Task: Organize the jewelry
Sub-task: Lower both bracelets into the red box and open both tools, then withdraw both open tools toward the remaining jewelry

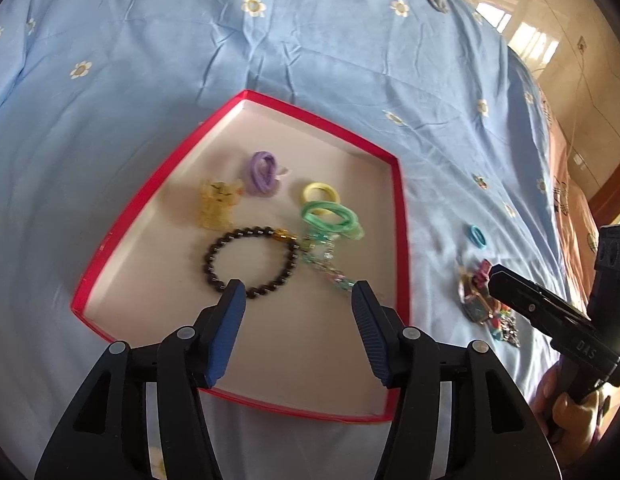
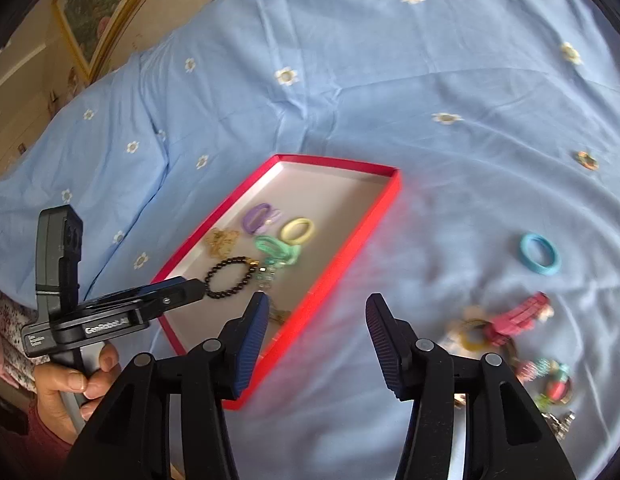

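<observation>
Both my claws are spread wide and hold nothing: my left claw (image 1: 298, 292) hovers over the near half of the red tray (image 1: 401, 208), its left fingertip just in front of the black bead bracelet (image 1: 250, 262); my right claw (image 2: 315, 306) hangs over the tray's right wall and the blue bedsheet (image 2: 389, 80). Hair ties and a beaded chain share the tray. A blue hair tie (image 2: 539, 255) and a jewelry pile (image 2: 509, 340) lie on open sheet to the right, well apart from the tray.
</observation>
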Available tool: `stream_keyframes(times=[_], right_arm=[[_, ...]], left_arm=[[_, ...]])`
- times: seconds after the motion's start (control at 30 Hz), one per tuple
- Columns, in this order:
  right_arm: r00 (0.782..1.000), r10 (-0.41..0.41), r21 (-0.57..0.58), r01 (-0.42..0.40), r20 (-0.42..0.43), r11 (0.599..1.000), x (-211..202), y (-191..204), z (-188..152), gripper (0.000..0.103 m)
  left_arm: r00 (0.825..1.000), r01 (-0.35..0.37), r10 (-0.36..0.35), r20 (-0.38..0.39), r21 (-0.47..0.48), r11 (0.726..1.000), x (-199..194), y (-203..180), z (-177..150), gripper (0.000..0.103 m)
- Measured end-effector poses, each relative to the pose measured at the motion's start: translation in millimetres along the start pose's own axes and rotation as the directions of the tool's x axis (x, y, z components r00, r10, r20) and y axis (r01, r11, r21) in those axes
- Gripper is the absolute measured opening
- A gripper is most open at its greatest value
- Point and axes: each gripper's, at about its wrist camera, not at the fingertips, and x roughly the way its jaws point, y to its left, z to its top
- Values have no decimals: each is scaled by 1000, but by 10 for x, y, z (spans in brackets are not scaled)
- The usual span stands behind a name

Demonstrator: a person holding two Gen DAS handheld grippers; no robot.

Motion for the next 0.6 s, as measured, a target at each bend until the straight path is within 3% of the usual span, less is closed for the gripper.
stream_keyframes(times=[0.6], right_arm=[[981, -181, 200, 164, 71, 966, -803, -951, -468, 58]], left_arm=[[993, 106, -97, -71, 130, 986, 132, -765, -160, 56]])
